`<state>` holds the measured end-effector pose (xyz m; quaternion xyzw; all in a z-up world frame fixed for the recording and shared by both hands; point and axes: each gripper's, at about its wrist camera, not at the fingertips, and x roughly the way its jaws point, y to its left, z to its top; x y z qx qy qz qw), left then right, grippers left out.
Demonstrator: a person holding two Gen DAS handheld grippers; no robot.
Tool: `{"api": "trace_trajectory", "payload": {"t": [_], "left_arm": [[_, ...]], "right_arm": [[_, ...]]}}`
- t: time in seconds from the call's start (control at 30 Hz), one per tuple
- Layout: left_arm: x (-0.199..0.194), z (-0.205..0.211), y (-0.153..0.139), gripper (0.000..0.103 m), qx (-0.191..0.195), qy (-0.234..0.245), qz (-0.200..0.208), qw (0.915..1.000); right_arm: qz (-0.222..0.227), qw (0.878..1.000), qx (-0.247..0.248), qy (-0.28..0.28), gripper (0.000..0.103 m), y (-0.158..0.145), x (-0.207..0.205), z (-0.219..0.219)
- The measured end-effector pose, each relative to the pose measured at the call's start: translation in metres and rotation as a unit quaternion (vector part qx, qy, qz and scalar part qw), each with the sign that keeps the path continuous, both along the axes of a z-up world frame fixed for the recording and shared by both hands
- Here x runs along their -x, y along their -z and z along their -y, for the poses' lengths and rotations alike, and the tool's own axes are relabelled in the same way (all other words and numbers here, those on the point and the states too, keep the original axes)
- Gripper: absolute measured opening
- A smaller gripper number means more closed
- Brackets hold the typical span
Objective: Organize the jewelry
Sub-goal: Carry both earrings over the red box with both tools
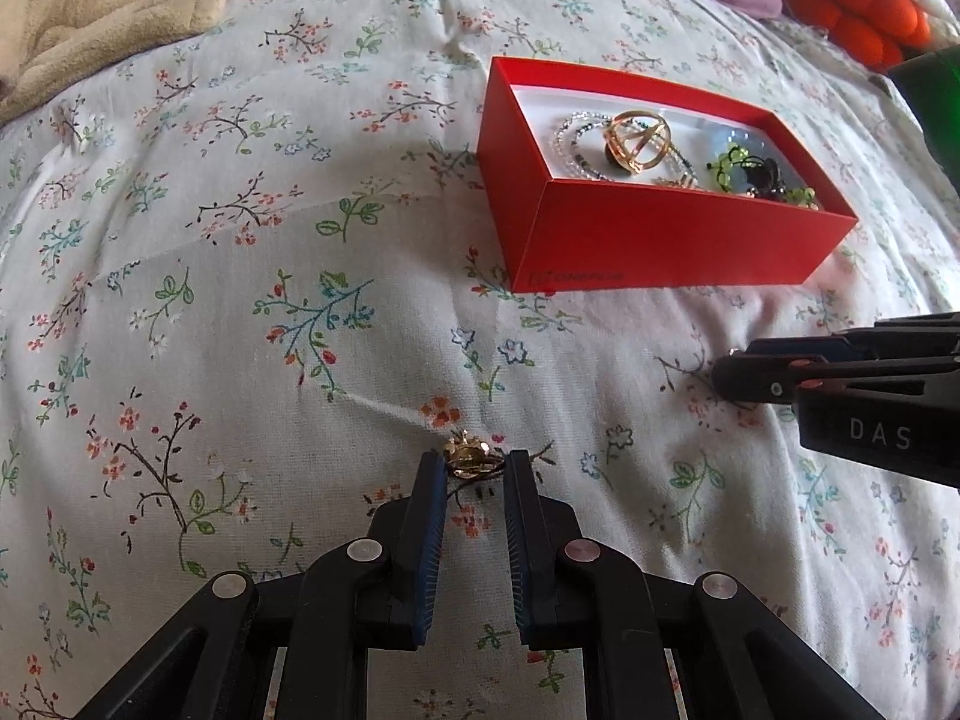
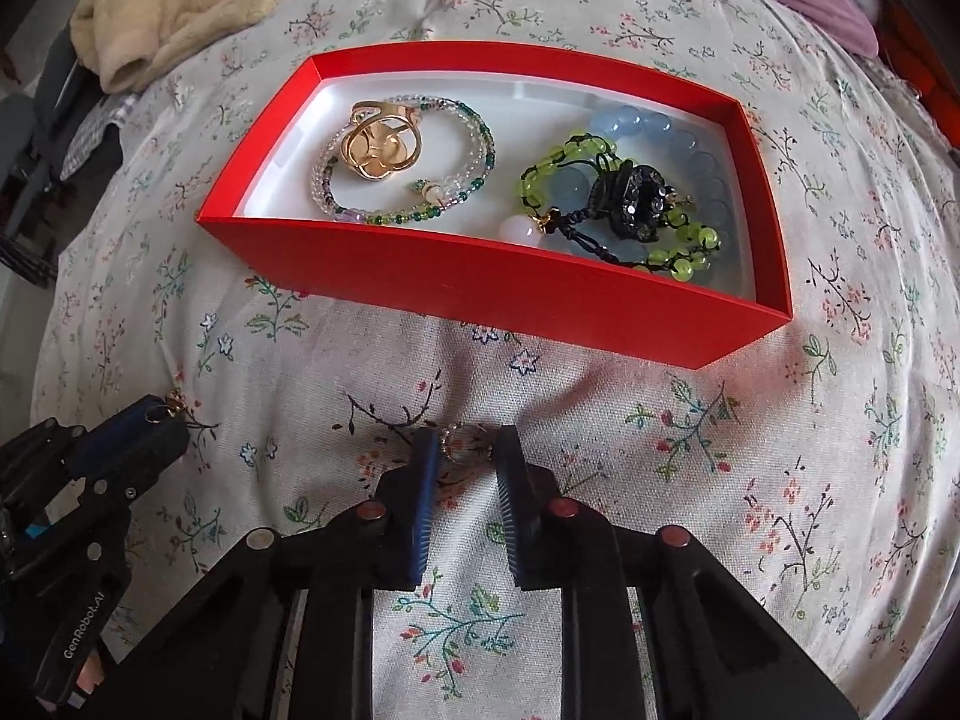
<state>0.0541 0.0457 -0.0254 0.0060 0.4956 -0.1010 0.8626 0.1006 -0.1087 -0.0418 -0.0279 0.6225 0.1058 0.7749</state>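
While red box (image 1: 672, 234) sits ahead, gold ring (image 1: 470, 459) between left tongs (image 1: 475, 468) tips.

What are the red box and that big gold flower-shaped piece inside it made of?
The red box looks like matte cardboard: thin flat walls, crisp folded corners, a white liner inside. The gold flower-shaped piece looks like polished metal, probably gold-toned plating rather than solid gold; its smooth curved bands catch bright highlights. The pictures alone cannot settle which metal it is.
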Motion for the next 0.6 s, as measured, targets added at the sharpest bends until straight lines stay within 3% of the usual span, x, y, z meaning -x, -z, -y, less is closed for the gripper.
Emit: {"api": "trace_trajectory", "payload": {"t": [0.33,0.6], "left_arm": [[-0.003,-0.001,-0.007,0.014,0.007,-0.007,0.006,0.9999],[-0.012,0.003,-0.024,0.014,0.015,-0.011,0.022,0.9996]], "right_arm": [[0.003,1.0,-0.007,0.007,0.02,-0.012,0.004,0.003],[0.031,0.999,-0.032,-0.007,0.02,-0.049,0.012,0.002]]}}
